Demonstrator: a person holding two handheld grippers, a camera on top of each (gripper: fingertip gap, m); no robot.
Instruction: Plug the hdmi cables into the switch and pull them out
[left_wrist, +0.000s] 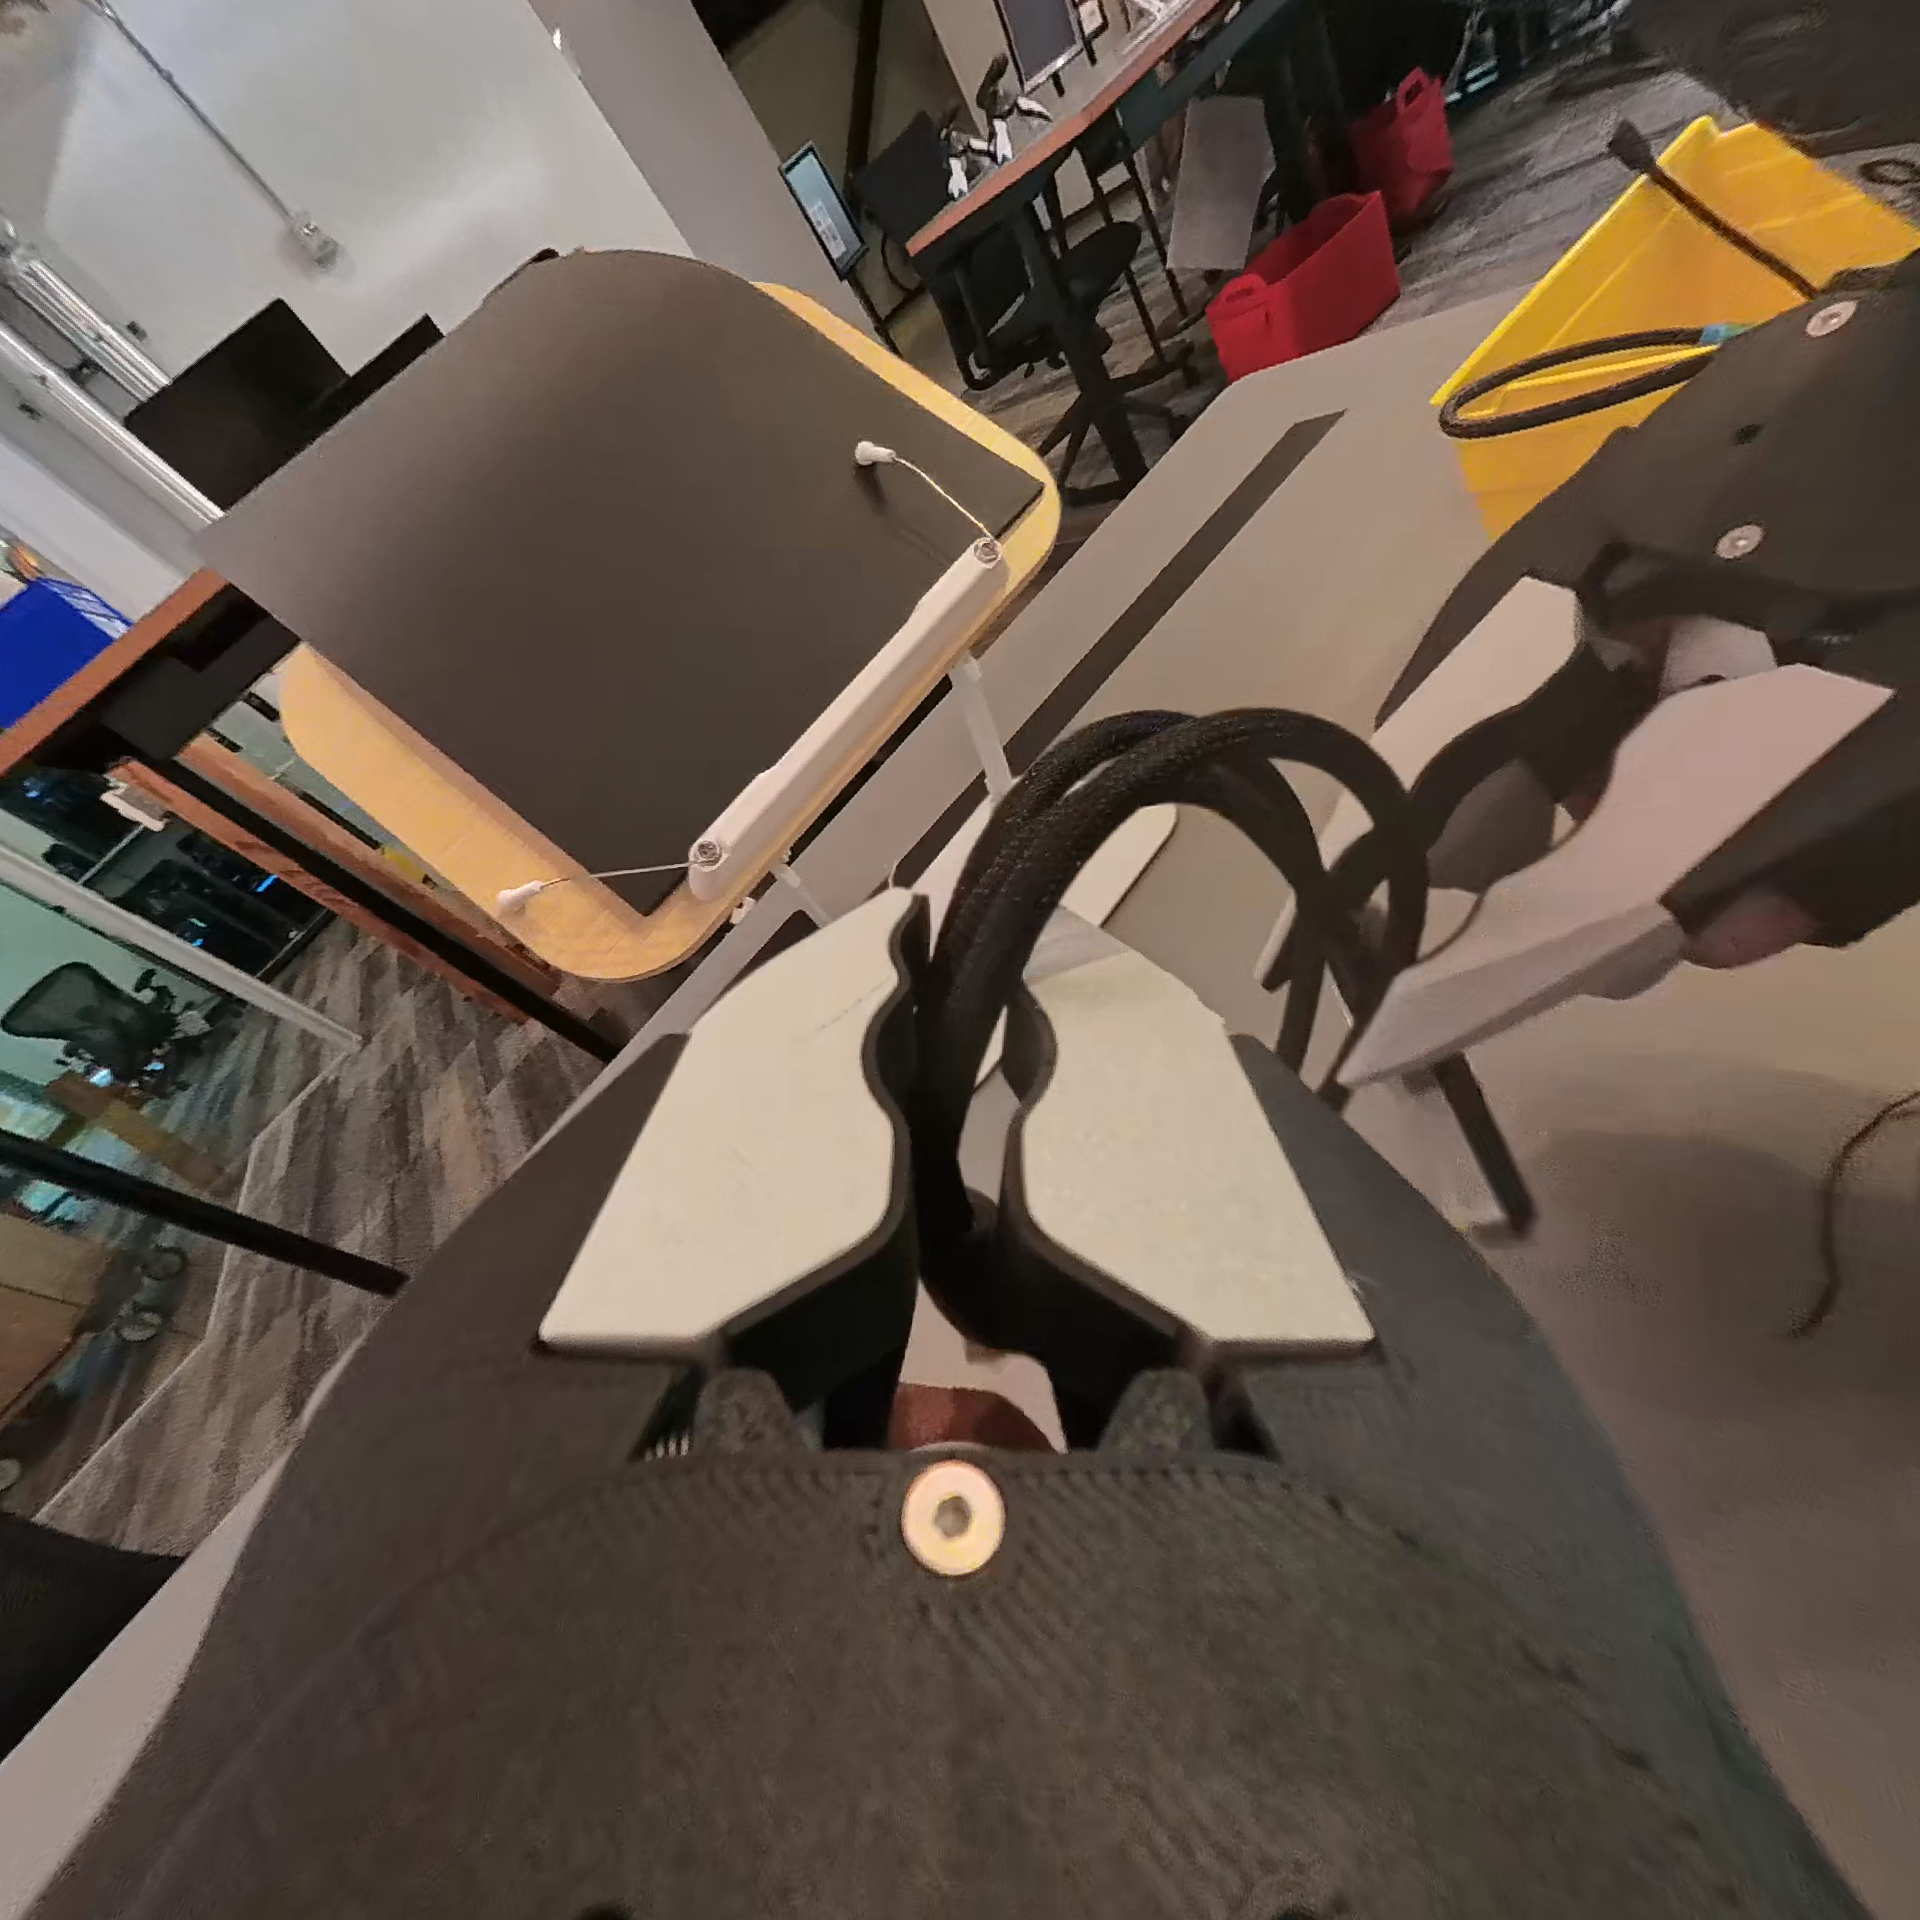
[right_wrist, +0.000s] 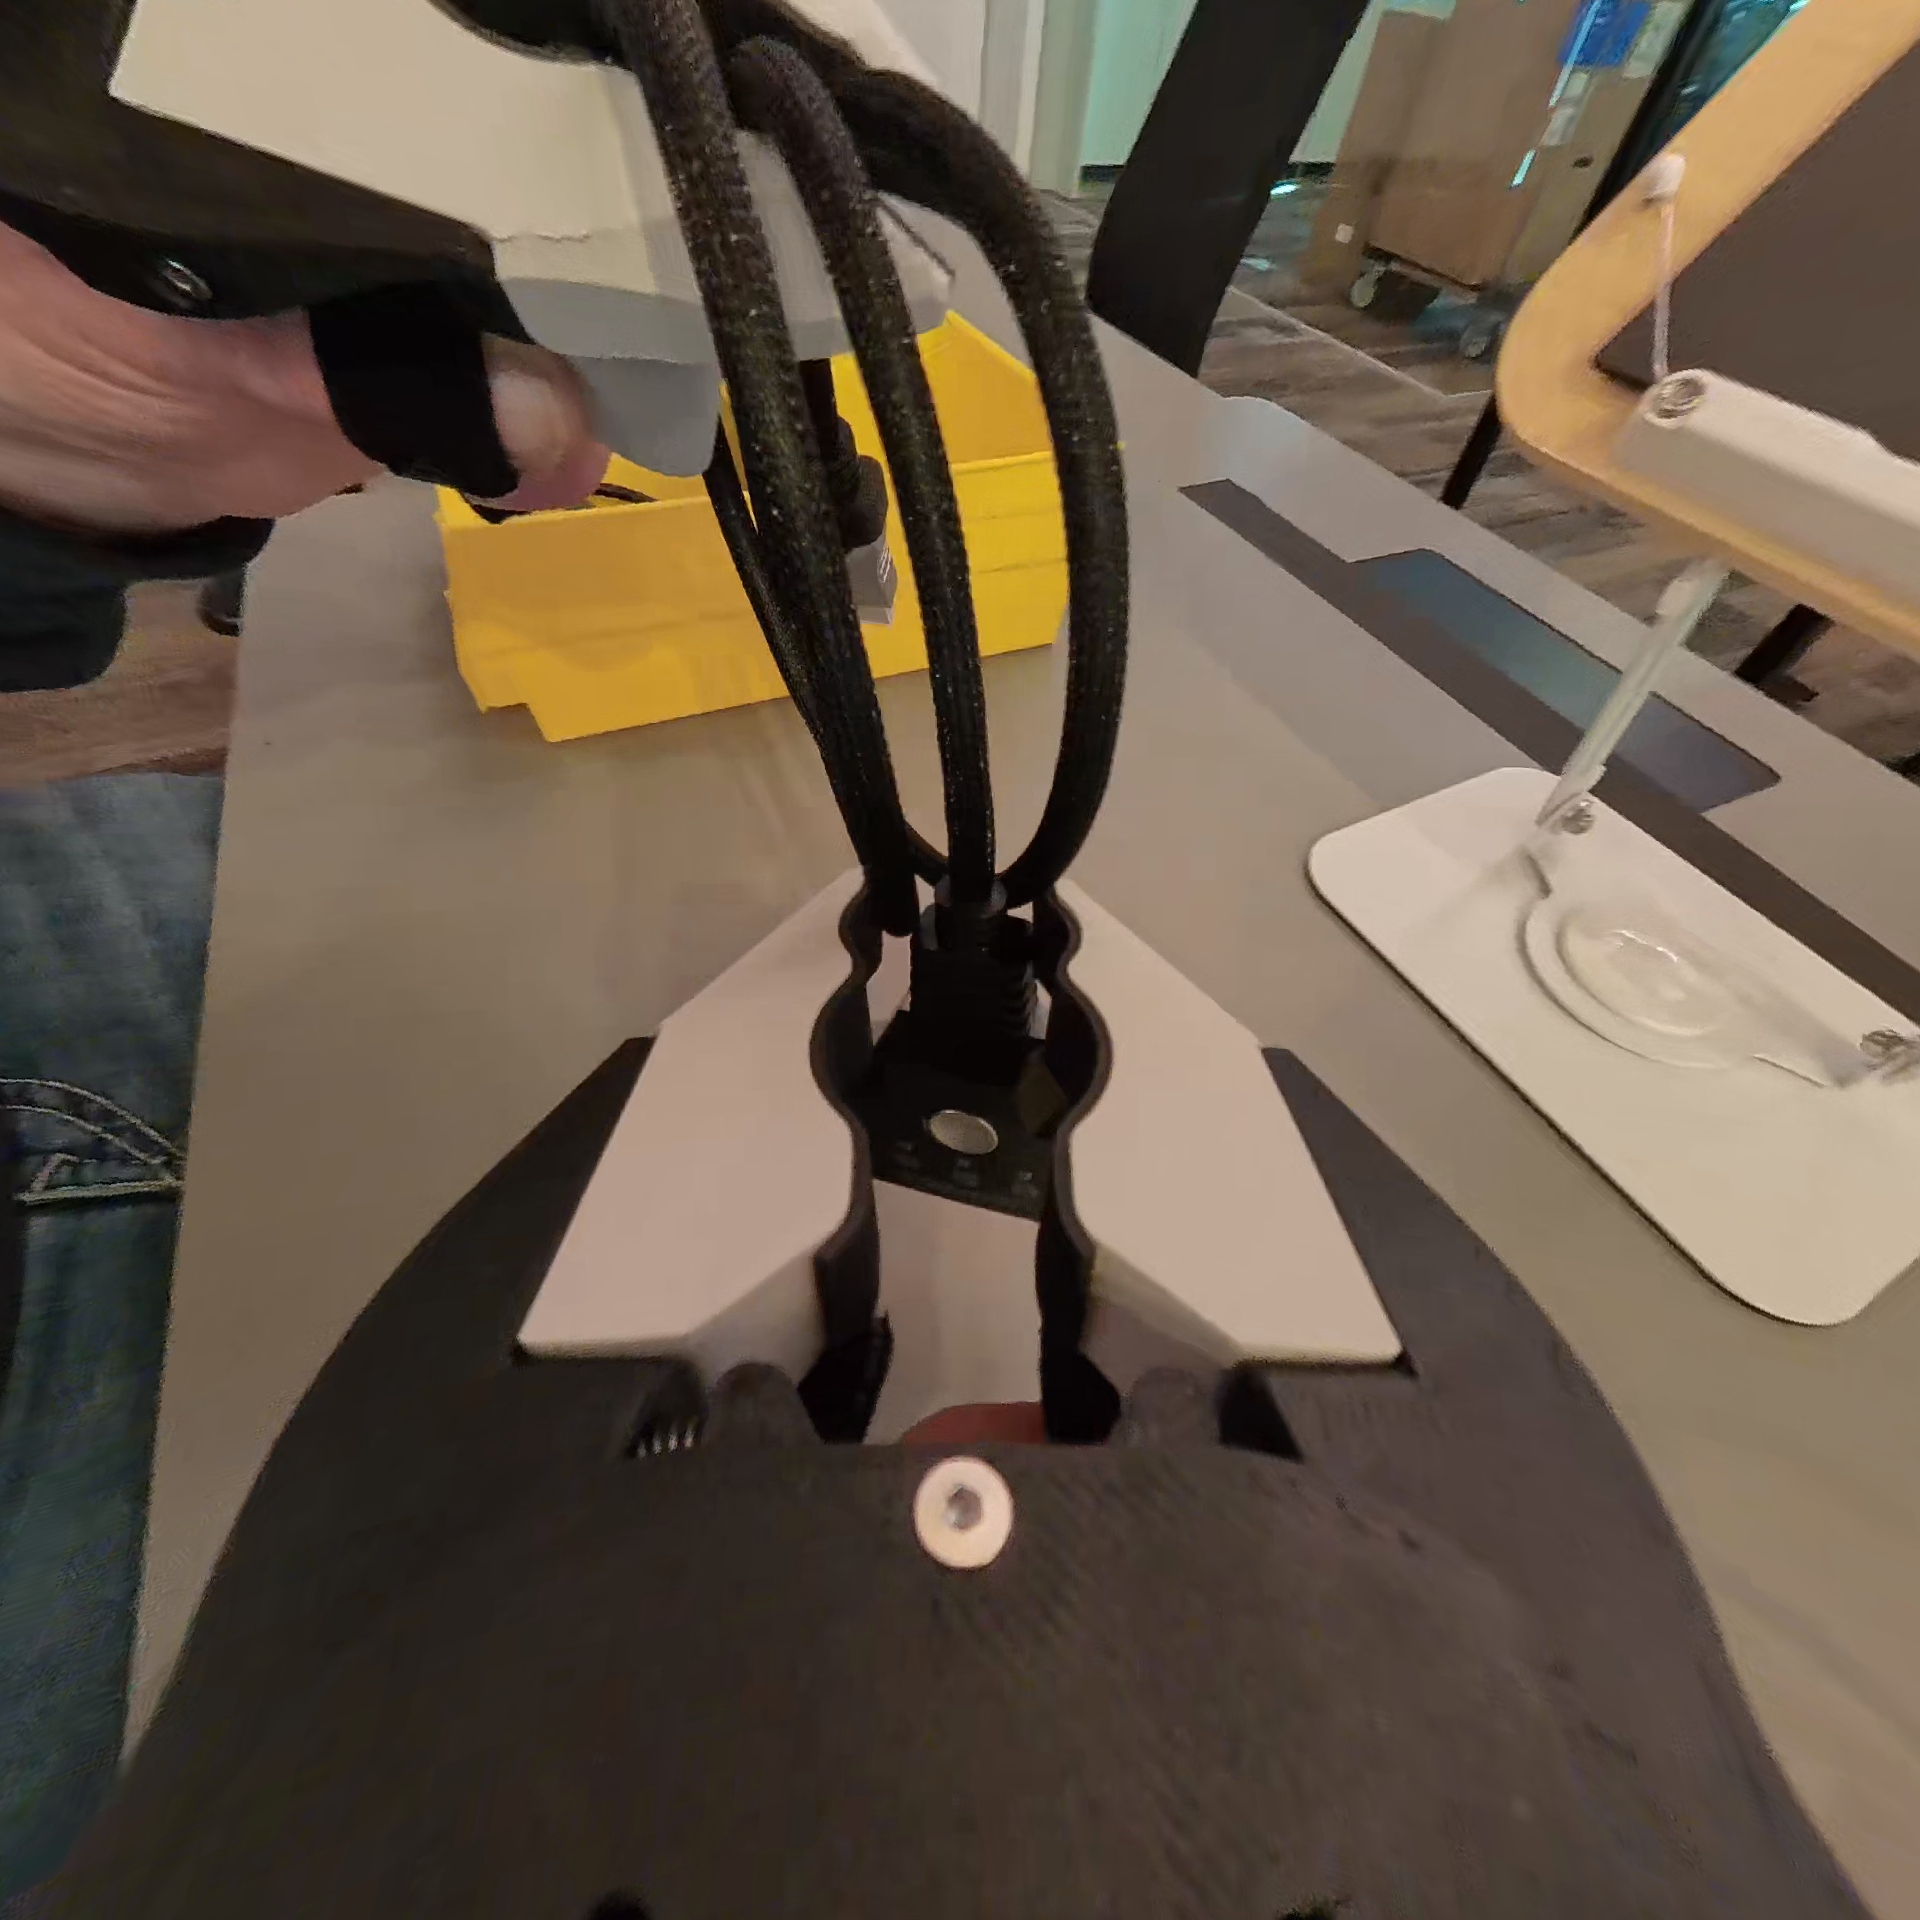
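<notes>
Right gripper (right_wrist: 961, 1039) is clamped narrow on the small black switch (right_wrist: 961, 1132), held above the table (right_wrist: 520, 935). Left gripper (left_wrist: 961, 1049) pinches the looped braided cables (left_wrist: 1174, 769) mid-run, above the yellow bin (right_wrist: 644, 613). One loose plug (right_wrist: 876, 566) dangles. The cables look light and floppy, with a grippy braid; the plugs are rigid, so I'd grab the plug body, not the cord.
</notes>
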